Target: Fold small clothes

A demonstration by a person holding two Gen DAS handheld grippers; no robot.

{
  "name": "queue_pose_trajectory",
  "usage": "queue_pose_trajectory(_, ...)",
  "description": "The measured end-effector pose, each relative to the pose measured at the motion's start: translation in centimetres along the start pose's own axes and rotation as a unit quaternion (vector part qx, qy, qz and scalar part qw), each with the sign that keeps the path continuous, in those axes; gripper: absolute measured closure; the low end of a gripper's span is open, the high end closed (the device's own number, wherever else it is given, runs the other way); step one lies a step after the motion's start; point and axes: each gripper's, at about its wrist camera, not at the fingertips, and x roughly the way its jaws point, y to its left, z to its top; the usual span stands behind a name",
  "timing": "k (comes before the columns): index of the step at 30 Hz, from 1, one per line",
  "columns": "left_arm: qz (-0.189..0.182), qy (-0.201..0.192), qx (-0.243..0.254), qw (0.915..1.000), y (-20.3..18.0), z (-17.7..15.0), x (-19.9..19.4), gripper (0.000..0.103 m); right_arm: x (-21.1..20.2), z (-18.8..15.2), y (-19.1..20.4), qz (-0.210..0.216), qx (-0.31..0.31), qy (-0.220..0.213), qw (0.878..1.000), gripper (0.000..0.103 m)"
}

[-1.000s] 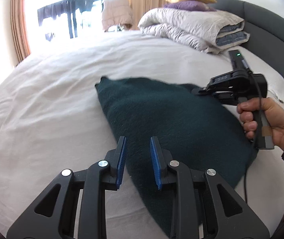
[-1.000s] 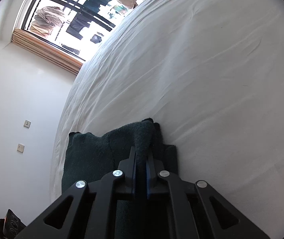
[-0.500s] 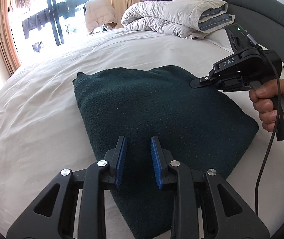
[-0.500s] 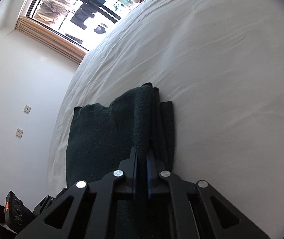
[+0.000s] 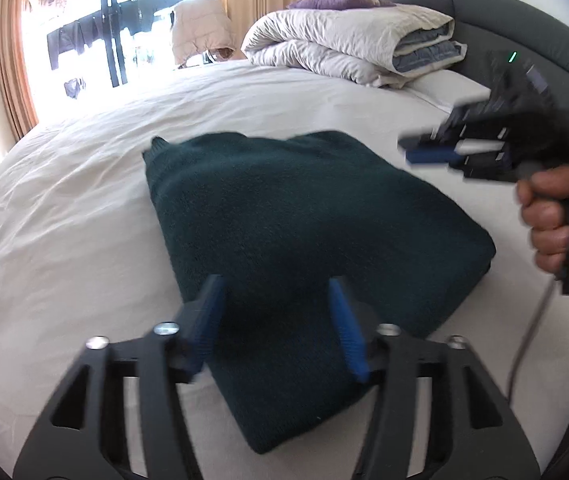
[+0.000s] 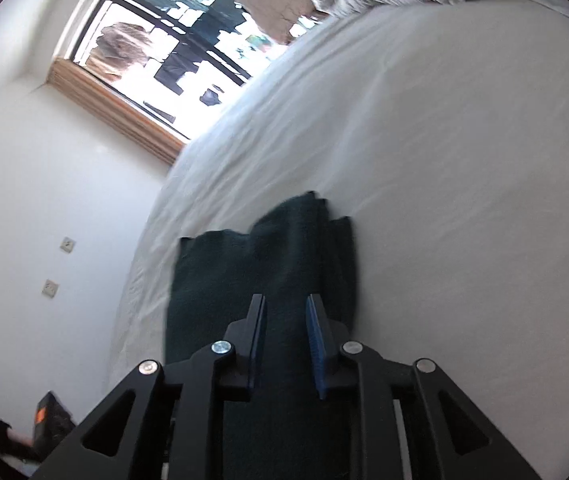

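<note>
A dark green knit garment (image 5: 304, 236) lies folded on the white bed sheet (image 5: 64, 220). My left gripper (image 5: 276, 308) is open, its blue pads over the garment's near edge, holding nothing. My right gripper (image 5: 424, 152) shows blurred at the right in the left wrist view, held in a hand above and beside the garment's far right corner. In the right wrist view the right gripper (image 6: 284, 312) is open and empty, with the garment (image 6: 268, 264) lying below it.
A rolled grey duvet (image 5: 348, 48) with purple and yellow pillows sits at the head of the bed by the dark headboard (image 5: 524, 16). A bright window (image 5: 96, 32) with curtains lies beyond. A cable (image 5: 524, 344) hangs from the right gripper.
My right gripper has let go of the garment's corner, opened and lifted away. My left gripper has opened wider. The garment now lies flat.
</note>
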Motion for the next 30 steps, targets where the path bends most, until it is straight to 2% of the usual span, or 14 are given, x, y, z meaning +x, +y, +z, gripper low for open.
queue_pose_trajectory(2,0.015,0.011,0.023,0.9996,-1.0,-0.5,0.5,0.045,0.0,-1.6,2.1,0.028,-0.03,0.023,0.999,0.08)
queue_pose_trajectory(4,0.012,0.013,0.022,0.9996,-1.2,-0.7,0.5,0.045,1.4,-3.5,2.4,0.011,-0.053,0.066,0.996,0.08)
queue_pose_trajectory(6,0.003,0.02,0.008,0.9998,-0.8,-1.1,0.5,0.045,2.5,-5.8,0.6,-0.01,-0.045,0.093,0.995,0.096)
queue_pose_trajectory(7,0.001,0.022,0.007,0.9997,-0.8,-1.4,0.5,0.045,2.4,-6.5,-0.5,-0.006,-0.039,0.084,0.996,0.103)
queue_pose_trajectory(10,0.003,0.027,0.014,0.9995,-1.0,-2.1,0.5,0.045,0.7,-7.2,-3.5,0.026,0.0,0.051,0.998,0.103)
queue_pose_trajectory(13,-0.019,0.03,-0.003,0.9994,0.0,-2.0,-0.4,0.045,-1.2,-7.2,-4.2,0.015,-0.016,0.048,0.999,0.103)
queue_pose_trajectory(14,-0.028,0.022,-0.016,0.9992,0.6,-2.0,-1.2,0.045,-2.0,-6.9,-4.1,0.007,-0.02,0.046,0.999,0.101)
queue_pose_trajectory(16,-0.019,-0.019,-0.043,0.9987,2.7,-1.7,-3.6,0.043,-4.2,-6.1,-4.1,0.002,-0.024,0.022,0.999,0.075)
queue_pose_trajectory(17,-0.012,-0.035,-0.056,0.9977,3.8,-1.4,-4.3,0.041,-5.2,-5.8,-4.1,-0.001,-0.02,0.005,1.0,0.042)
queue_pose_trajectory(18,-0.008,-0.051,-0.08,0.9955,5.4,-0.7,-4.9,0.037,-5.9,-5.2,-4.2,-0.009,-0.011,-0.014,1.0,0.022)
queue_pose_trajectory(20,-0.014,-0.058,-0.124,0.9905,8.0,0.6,-4.6,0.028,-6.0,-3.4,-4.6,0.0,0.006,-0.035,0.999,0.019)
queue_pose_trajectory(24,-0.045,-0.007,-0.181,0.9823,11.3,2.5,-0.7,0.026,-1.7,-0.4,-4.7,-0.015,0.019,0.028,0.999,0.023)
queue_pose_trajectory(28,-0.14,0.089,-0.268,0.9491,13.0,2.1,5.5,0.026,2.7,0.5,-5.8,-0.004,0.063,0.081,0.995,0.024)
queue_pose_trajectory(30,-0.156,0.1,-0.277,0.9427,12.8,1.7,7.1,0.026,3.9,0.9,-5.5,-0.005,0.054,0.085,0.995,0.023)
